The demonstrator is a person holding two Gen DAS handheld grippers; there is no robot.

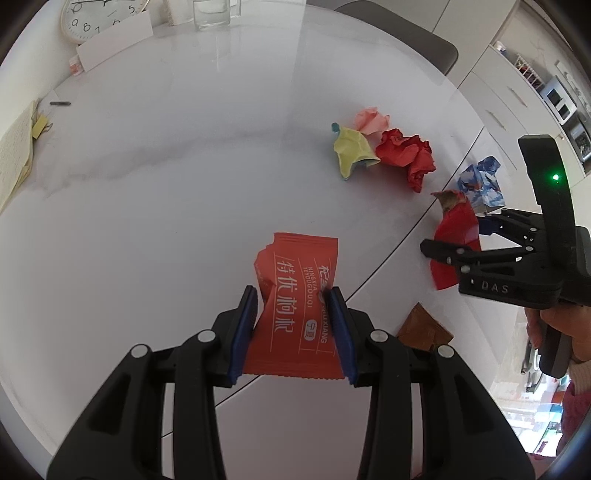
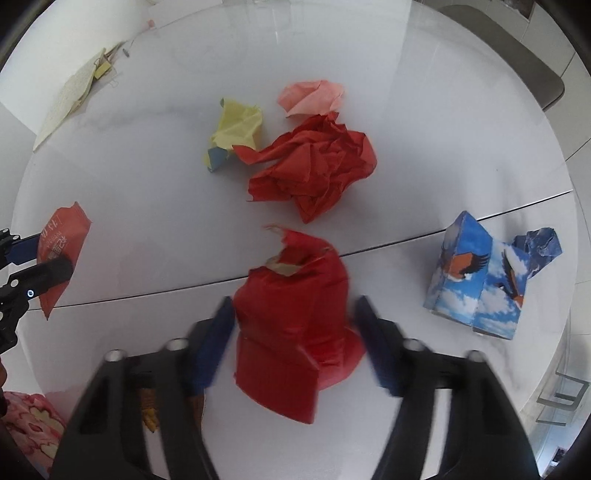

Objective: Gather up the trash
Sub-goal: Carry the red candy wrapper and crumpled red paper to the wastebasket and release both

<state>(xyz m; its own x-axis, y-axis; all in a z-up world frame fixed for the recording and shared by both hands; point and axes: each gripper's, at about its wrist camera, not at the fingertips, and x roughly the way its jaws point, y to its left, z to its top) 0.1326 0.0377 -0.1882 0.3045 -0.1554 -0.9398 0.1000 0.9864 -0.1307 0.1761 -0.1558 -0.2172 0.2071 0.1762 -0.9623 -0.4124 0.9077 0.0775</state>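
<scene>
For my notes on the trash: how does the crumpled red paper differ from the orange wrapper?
The red paper is a crumpled, unprinted ball; the orange wrapper is fairly flat, with white print. The red paper lies on the table untouched; the wrapper is clamped in the left gripper. Both are thin, reddish trash.

On the orange-red snack wrapper (image 1: 295, 306) I read large white Chinese characters, then smaller Latin lines: "NINGXIA", what looks like "TEYOUGOUQI", and a partly hidden word ending "XIANG". The right hand-held gripper (image 1: 452, 240) carries the raised letters "DAS" on its body. The wall clock (image 1: 99, 18) shows numerals 5, 8, 9 and 10.
</scene>
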